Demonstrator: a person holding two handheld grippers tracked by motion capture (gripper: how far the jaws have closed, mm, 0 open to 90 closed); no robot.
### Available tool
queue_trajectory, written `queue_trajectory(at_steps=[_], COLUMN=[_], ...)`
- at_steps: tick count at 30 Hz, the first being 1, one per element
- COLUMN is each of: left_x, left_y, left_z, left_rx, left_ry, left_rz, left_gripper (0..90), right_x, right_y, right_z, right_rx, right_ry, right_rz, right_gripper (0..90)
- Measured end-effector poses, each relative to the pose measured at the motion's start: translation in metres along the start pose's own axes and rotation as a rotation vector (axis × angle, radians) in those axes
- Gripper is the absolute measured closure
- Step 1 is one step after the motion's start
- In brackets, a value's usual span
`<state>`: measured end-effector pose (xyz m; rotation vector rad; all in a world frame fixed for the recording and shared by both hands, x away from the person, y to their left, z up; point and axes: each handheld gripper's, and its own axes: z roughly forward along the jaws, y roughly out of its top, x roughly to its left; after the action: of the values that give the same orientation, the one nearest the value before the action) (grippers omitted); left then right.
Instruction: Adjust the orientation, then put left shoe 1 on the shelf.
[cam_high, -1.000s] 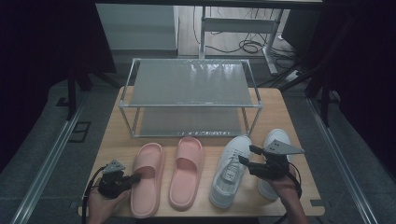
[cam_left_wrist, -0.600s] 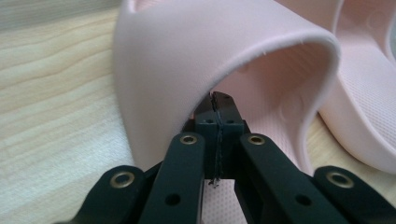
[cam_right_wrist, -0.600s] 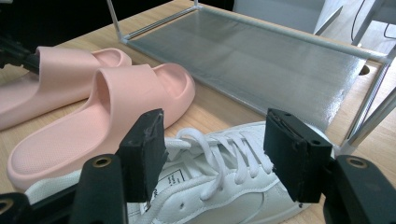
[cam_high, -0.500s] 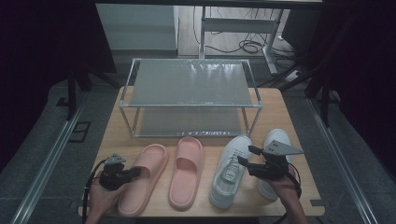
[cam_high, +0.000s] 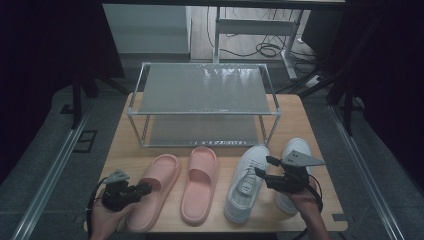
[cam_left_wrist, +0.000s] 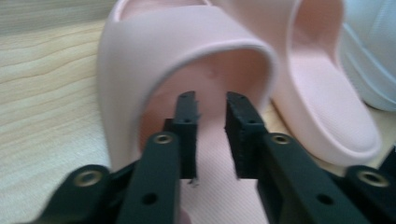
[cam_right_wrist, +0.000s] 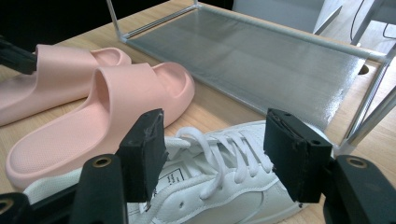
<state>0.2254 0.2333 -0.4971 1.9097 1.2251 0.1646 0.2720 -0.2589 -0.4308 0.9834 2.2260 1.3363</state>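
Left claw (cam_left_wrist: 210, 100) narrow inside smooth pink slide (cam_left_wrist: 187, 60); right claw (cam_right_wrist: 212, 140) wide.

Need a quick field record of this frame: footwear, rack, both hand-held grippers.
table: wooden top
rack: two-tier metal shoe rack, both shelves bare
slippers: left pink slipper and right pink slipper, side by side
sneakers: left white sneaker and right white sneaker
left hand-held gripper: jaws narrowly apart, inside the left pink slipper's strap opening
right hand-held gripper: jaws wide open above the left white sneaker's laces
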Motion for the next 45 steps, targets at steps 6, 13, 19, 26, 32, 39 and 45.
queue_trajectory(at_steps=[6, 13, 19, 26, 32, 39, 45], left_x=[-0.01, -0.021, -0.026, -0.028, -0.031, -0.034, -0.038], left_y=[-0.004, -0.009, -0.007, -0.005, -0.005, 0.002, 0.01], left_z=[-0.01, -0.007, 0.004, 0.018, 0.034, 0.044, 0.051], left_rx=[-0.022, -0.014, 0.01, 0.02, 0.038, 0.021, 0.015], left_ry=[0.003, 0.007, 0.009, 0.03, 0.04, 0.073, 0.104], left_rz=[0.0, 0.005, 0.018, 0.023, 0.036, 0.046, 0.068], left_gripper=[61.6, 54.5, 53.1, 53.7, 54.9, 61.7, 71.8], right_x=[0.0, 0.0, 0.002, 0.001, 0.002, 0.002, 0.001], right_y=[0.001, 0.001, 0.001, 0.001, 0.001, 0.0, 0.001], right_z=[-0.003, -0.002, -0.001, -0.001, -0.001, 0.002, 0.0], right_rx=[-0.008, -0.008, -0.004, -0.005, 0.0, 0.008, 0.005], right_ry=[-0.002, -0.006, 0.0, -0.005, -0.006, -0.004, -0.006], right_rz=[0.001, 0.002, -0.006, 0.0, -0.004, -0.002, -0.002], right_gripper=[38.4, 38.4, 38.3, 38.4, 38.4, 38.4, 38.3])
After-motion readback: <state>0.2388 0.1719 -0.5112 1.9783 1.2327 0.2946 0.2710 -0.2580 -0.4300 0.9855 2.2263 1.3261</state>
